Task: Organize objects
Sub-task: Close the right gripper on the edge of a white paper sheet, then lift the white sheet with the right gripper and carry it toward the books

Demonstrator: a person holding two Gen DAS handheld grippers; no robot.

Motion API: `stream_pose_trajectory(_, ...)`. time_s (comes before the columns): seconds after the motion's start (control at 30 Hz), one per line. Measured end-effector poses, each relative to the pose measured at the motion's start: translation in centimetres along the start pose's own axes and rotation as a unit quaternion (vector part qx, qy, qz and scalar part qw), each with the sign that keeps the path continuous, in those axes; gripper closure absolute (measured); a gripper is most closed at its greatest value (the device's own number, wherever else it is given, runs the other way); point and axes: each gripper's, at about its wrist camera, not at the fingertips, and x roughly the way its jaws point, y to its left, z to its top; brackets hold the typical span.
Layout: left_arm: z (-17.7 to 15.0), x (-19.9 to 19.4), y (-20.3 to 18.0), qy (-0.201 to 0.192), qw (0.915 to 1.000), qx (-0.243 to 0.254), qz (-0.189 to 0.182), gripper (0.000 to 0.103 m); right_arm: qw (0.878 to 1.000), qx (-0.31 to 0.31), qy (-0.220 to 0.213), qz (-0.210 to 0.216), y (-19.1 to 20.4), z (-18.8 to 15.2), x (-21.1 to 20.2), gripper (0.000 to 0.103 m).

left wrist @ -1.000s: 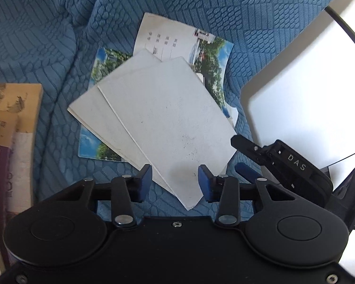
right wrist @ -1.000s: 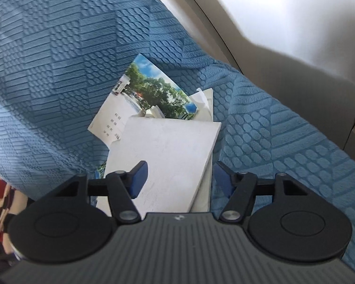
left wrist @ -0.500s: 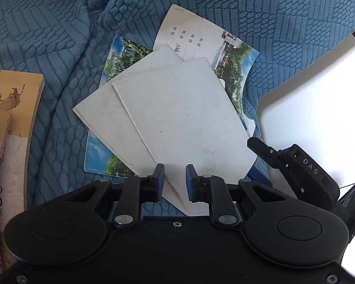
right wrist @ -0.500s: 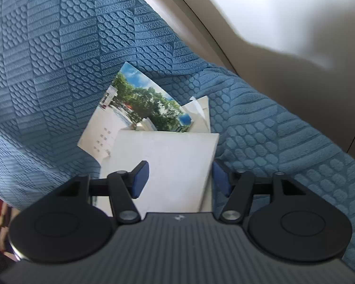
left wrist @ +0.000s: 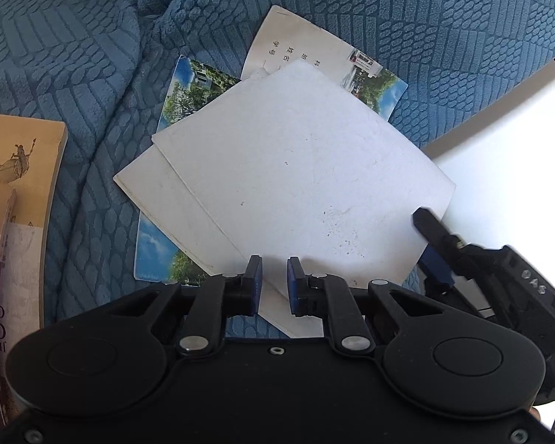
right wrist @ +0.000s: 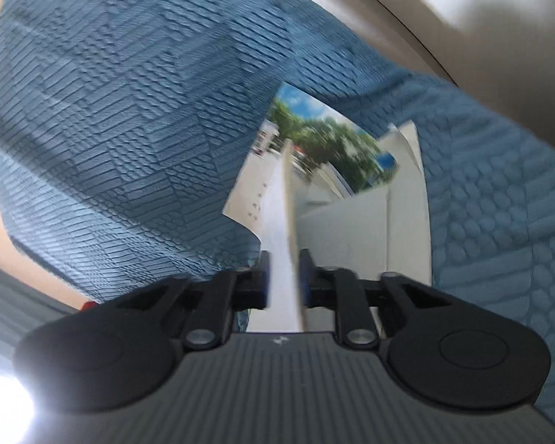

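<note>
**Top white card pinched at its right corner, its near corner at the left jaws**

At far left, books point(left wrist: 18, 170) lie on the blue blanket point(left wrist: 92, 55), well apart from the pile. The pile is in the middle: photo cards point(left wrist: 188, 92) at the bottom, a lower white card point(left wrist: 159, 188) over them, and the top white card point(left wrist: 299, 170) uppermost. The top card's long axis runs diagonally from far left to near right. The left gripper point(left wrist: 274, 283) sits at the card's near corner. Its jaws have just been closing to a slim gap, with card showing in the gap, but they do not visibly pinch it. To the right, the right gripper point(right wrist: 284, 277) has just been closing its jaws and now clamps the top card's right corner, seen edge-on between the pads. By this hold the right hand looks placed to lift the card away. A white surface point(left wrist: 518, 129) lies just beyond.
</note>
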Motion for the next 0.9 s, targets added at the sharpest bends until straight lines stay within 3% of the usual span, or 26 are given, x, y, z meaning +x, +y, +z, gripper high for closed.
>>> stream_pose_trajectory(0.07,0.0,-0.5,0.4,0.001,0.9998,-0.014,-0.013,0.067,1.000,0.014,0.003,0.006,-0.2,-0.1,0.1,0.097)
stream_pose_trajectory(0.1,0.1,-0.9,0.7,0.001,0.9993,-0.024,-0.029,0.045,1.000,0.020,0.005,0.012,-0.3,-0.2,0.1,0.098)
stream_pose_trajectory(0.13,0.1,-1.4,0.9,-0.003,0.9984,-0.034,-0.045,0.034,0.999,0.031,0.008,0.021,-0.5,-0.3,0.0,0.098)
stream_pose_trajectory(0.23,0.1,-2.8,1.5,-0.016,0.9957,-0.059,-0.069,0.022,0.998,0.053,0.012,0.032,-0.8,-0.3,0.0,0.098)
stream_pose_trajectory(0.37,-0.7,-3.1,2.8,0.003,0.9873,-0.114,-0.111,0.022,0.997,0.066,0.014,0.046,-0.6,-0.8,-0.3,0.098)
stream_pose_trajectory(0.5,-2.4,-3.0,3.0,0.022,0.9783,-0.136,-0.155,0.021,0.993,0.104,0.018,0.055,-1.2,-0.9,-0.4,0.098)
stream_pose_trajectory(0.6,-3.2,-2.8,3.1,0.035,0.9651,-0.163,-0.202,0.022,0.991,0.119,0.015,0.064,-1.1,-1.0,-0.8,0.098)
stream_pose_trajectory(0.63,-3.4,-2.6,3.2,0.029,0.9613,-0.173,-0.212,0.023,0.991,0.117,0.015,0.067,-0.9,-1.2,-1.1,0.098)
stream_pose_trajectory(0.73,-3.2,-2.8,3.4,0.002,0.9608,-0.185,-0.206,0.033,0.990,0.121,0.015,0.066,-0.6,-1.7,-1.6,0.098)
stream_pose_trajectory(0.83,-3.1,-2.5,3.7,0.012,0.9492,-0.211,-0.233,0.043,0.989,0.129,0.008,0.071,-0.7,-1.8,-2.1,0.098)
stream_pose_trajectory(0.9,-3.2,-2.1,3.6,0.019,0.9467,-0.217,-0.237,0.045,0.988,0.133,0.007,0.074,-0.6,-2.0,-2.2,0.098)
